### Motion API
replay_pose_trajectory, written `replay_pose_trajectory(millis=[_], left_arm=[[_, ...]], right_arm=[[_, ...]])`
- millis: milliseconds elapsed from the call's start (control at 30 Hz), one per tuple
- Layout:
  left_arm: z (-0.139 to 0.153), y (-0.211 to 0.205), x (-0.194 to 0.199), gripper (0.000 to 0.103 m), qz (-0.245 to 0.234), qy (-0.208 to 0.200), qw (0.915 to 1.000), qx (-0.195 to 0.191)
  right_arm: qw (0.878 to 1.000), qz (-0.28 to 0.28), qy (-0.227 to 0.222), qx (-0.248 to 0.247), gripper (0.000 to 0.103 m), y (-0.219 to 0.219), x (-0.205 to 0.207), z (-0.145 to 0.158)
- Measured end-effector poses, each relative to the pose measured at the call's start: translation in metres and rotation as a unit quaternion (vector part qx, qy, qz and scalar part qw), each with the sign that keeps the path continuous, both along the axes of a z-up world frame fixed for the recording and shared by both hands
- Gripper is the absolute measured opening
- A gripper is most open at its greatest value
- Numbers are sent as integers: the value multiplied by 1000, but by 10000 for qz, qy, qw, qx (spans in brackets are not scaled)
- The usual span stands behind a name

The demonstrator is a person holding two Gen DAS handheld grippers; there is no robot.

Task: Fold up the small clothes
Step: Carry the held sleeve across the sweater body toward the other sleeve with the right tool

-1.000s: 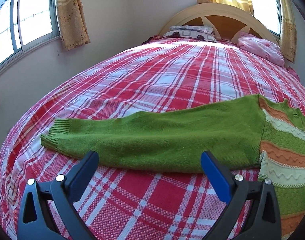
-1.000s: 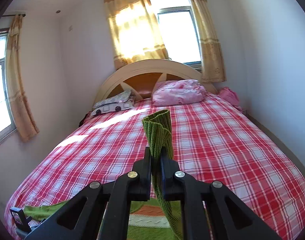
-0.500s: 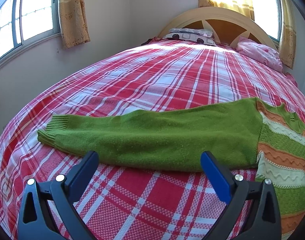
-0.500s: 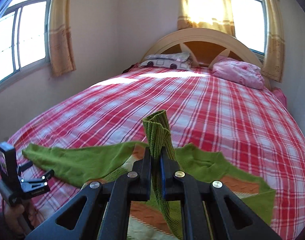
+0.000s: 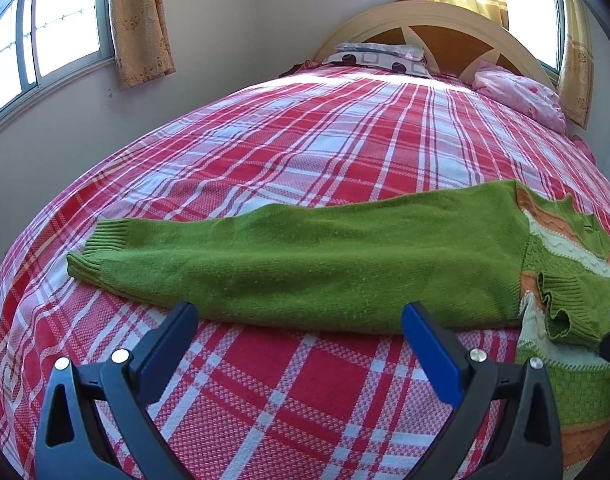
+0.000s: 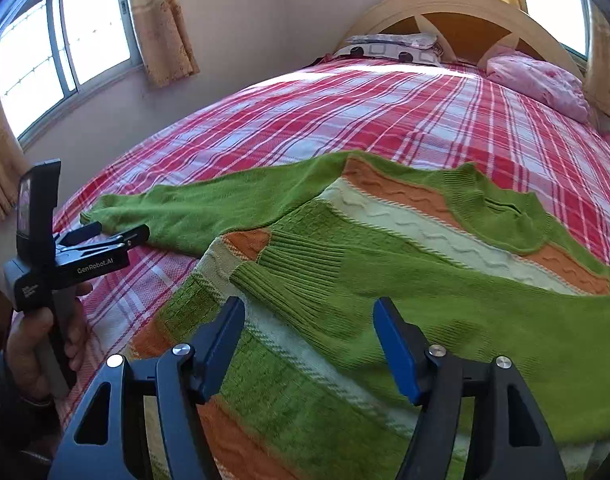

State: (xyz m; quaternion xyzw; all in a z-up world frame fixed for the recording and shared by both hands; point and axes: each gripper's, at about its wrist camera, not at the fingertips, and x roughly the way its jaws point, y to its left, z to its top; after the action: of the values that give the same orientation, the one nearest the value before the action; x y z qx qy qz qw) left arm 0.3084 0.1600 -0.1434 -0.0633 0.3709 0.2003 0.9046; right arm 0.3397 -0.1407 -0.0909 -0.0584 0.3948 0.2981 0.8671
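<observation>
A green sweater with orange and cream stripes [image 6: 405, 240] lies flat on the red plaid bed [image 5: 325, 152]. Its left sleeve [image 5: 305, 264] stretches out to the left. Its right sleeve [image 6: 445, 296] lies folded across the body, cuff [image 6: 301, 256] pointing left; the cuff also shows in the left wrist view [image 5: 561, 304]. My left gripper [image 5: 301, 344] is open and empty, just in front of the left sleeve. My right gripper [image 6: 309, 340] is open and empty, just in front of the folded sleeve. The left gripper also shows in the right wrist view [image 6: 105, 236].
Two pillows lie at the headboard: a patterned grey one [image 5: 377, 54] and a pink one [image 5: 521, 96]. Walls with curtained windows stand left [image 5: 141, 20] and behind the bed. The bed's left edge [image 5: 9, 280] drops away close to the sleeve cuff.
My right gripper lowered, laid the right sleeve across the sweater's body, and opened, letting go of the cuff. My left gripper has barely moved.
</observation>
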Motion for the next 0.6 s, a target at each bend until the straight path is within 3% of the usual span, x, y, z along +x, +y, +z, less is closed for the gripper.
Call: replay_pose_trajectory(millis=[133,167,200,267,433,467,500,600], left_arm=[[0,-3,1,103,-22,29,10000,77],[-1,-3,2,103,-35,45,9999,90],[-1,-3,2,103,-52,59,9999,85],[-1,-3,1,103,-41,49,9999,87],[-2,-2,2,103,-35,80,10000,45],[-3,-2,2,103,-28,103,9999,31],[-3,-1,3,103,-30,121,9999,21],[-4,-2,3,103,-41,141,9999,24]], right_arm=[[9988,-475,46,-62,67,-16,9,1],[9987,-499,136,-8,61,-15,13,-2],[9986,-442,260,92,54,-12,15,-5],[9991,-162,388,60,54,7,14,-14],[9951,536,-189,-811,54,62,-7,-27],[9940,498,-267,-940,33,66,-7,-28],[9937,464,-265,-982,5,69,-5,-29],[9959,306,-196,-834,3,67,2,-25]])
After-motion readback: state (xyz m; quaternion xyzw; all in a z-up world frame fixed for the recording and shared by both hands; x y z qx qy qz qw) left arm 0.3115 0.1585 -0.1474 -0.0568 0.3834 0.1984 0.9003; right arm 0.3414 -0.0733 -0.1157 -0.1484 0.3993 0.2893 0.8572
